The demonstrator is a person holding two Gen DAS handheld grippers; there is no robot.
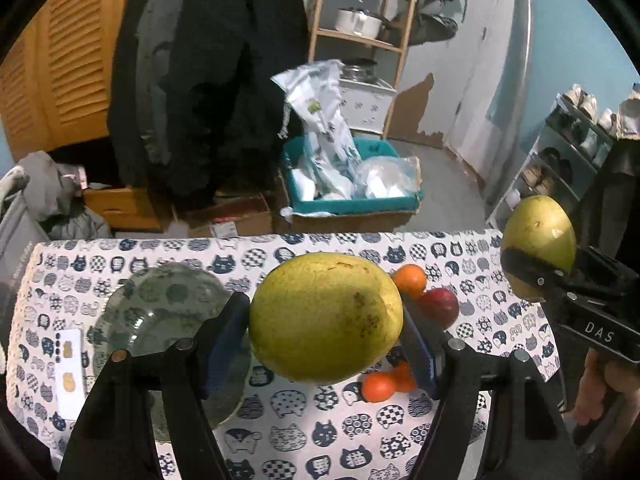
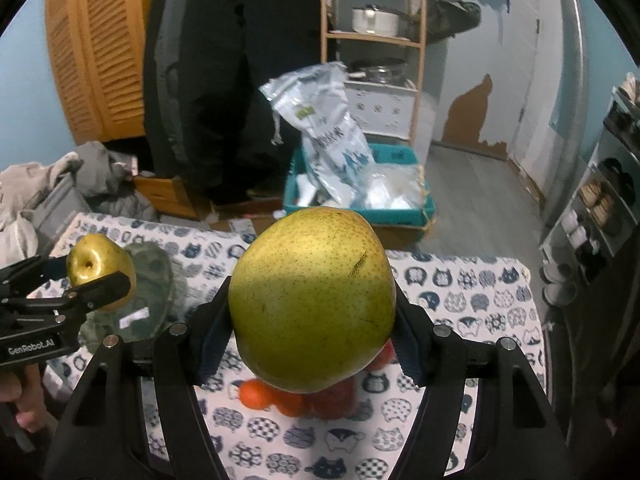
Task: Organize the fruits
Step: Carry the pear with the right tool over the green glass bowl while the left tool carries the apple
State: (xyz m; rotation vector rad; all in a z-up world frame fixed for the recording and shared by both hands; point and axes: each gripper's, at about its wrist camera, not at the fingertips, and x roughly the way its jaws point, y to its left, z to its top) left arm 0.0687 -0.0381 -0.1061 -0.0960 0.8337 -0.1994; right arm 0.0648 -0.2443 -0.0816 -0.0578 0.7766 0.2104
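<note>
My left gripper [image 1: 326, 332] is shut on a large yellow-green pear [image 1: 324, 316], held above the cat-print tablecloth [image 1: 304, 432]. My right gripper [image 2: 312, 328] is shut on a second yellow-green pear [image 2: 312, 300], also lifted off the table. Each wrist view shows the other gripper with its pear: the right one [image 1: 538, 248] at the right edge, the left one [image 2: 100, 266] at the left. A clear glass plate [image 1: 160, 316] lies on the cloth at the left. Small oranges [image 1: 378, 386] and a red apple [image 1: 440, 306] rest on the cloth beneath and behind the pears.
Beyond the table's far edge stand a teal bin [image 1: 352, 200] with plastic bags, cardboard boxes, a hanging dark coat [image 1: 208, 80] and a wooden shelf [image 1: 360, 40]. A shoe rack [image 1: 568, 152] is at the right. A white card [image 1: 68, 372] lies beside the plate.
</note>
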